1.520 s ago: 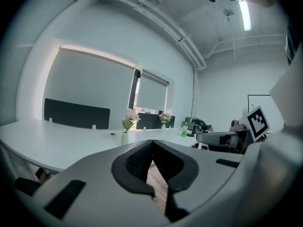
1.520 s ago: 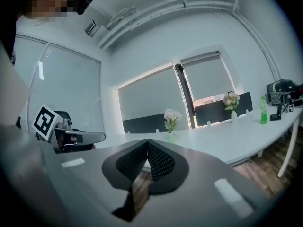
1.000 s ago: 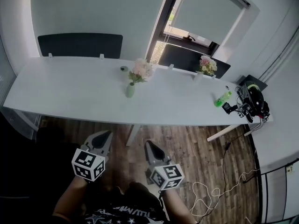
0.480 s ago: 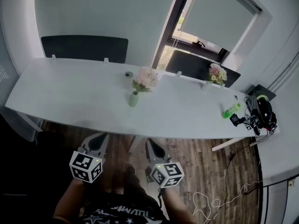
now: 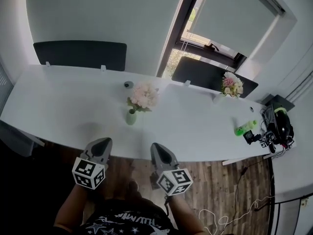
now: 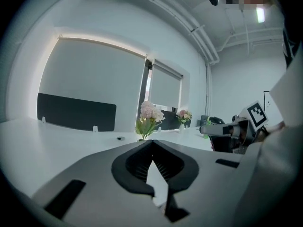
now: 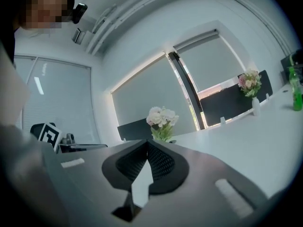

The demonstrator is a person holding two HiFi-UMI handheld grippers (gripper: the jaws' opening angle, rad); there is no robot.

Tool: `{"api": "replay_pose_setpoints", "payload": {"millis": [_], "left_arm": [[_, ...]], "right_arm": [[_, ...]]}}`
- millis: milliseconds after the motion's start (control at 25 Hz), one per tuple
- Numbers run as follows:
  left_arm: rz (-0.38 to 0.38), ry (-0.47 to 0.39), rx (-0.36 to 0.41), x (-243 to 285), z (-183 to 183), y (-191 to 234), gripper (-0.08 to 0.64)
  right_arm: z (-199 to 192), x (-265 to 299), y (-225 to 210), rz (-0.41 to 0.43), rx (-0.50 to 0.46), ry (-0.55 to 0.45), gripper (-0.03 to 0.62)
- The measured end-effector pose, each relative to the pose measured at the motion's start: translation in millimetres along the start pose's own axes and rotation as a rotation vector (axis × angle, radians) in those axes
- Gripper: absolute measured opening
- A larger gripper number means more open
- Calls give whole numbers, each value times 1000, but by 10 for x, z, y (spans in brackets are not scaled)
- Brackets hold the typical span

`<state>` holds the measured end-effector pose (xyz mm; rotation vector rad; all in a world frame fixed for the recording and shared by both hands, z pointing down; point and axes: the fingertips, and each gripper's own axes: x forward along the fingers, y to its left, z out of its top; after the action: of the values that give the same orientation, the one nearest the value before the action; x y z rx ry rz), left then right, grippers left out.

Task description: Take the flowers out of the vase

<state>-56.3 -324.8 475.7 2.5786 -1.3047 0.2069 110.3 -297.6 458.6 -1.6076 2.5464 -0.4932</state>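
Closer than a second ago, the white worktop (image 5: 73,97) now lies just ahead of both hands. Held low, side by side and near level, the left gripper (image 5: 103,142) and right gripper (image 5: 156,147) have their jaws pressed together on nothing. Both aim at the green vase (image 5: 131,117) mid-worktop, the flowers (image 5: 145,96) upright inside: likely an approach.

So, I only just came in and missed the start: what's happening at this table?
A person is at the near edge of a long white table, with a gripper in each hand. The left gripper and the right gripper are both shut and empty, pointing toward the table. The pink flowers sit in the small green vase, untouched; nothing has been taken out yet.
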Motion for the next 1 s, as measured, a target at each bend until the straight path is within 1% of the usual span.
{"api": "replay_pose_setpoints", "payload": {"millis": [40,120,200,280,320,440,560,640,760,880,1000], "left_arm": [[9,12,4,79,-16,26,8],[35,26,-13,209,-12,98,8],[51,11,-36,316,37,146,8],[55,2,-34,424,53,164,8],[57,11,-29,475,32,170,8],[75,47,-32,579,-45,227,8],[104,37,-46,611,-64,315,9],[122,32,-41,629,-73,362,8],[129,27,-16,672,-82,396,8],[138,15,5,726,-84,433,9],[122,12,0,786,-91,463,9]], "right_arm": [[19,46,-78,2,13,-3,3],[45,144,-202,9,21,3,3],[64,247,-305,20,26,14,3],[71,359,-389,33,37,22,3],[67,412,-421,41,42,26,3],[6,565,-478,73,45,50,3],[-106,706,-512,108,52,85,3],[-165,791,-531,125,59,102,3],[-236,895,-553,138,68,115,4],[-263,986,-553,153,78,109,5],[-238,1070,-519,181,107,70,3]]}}
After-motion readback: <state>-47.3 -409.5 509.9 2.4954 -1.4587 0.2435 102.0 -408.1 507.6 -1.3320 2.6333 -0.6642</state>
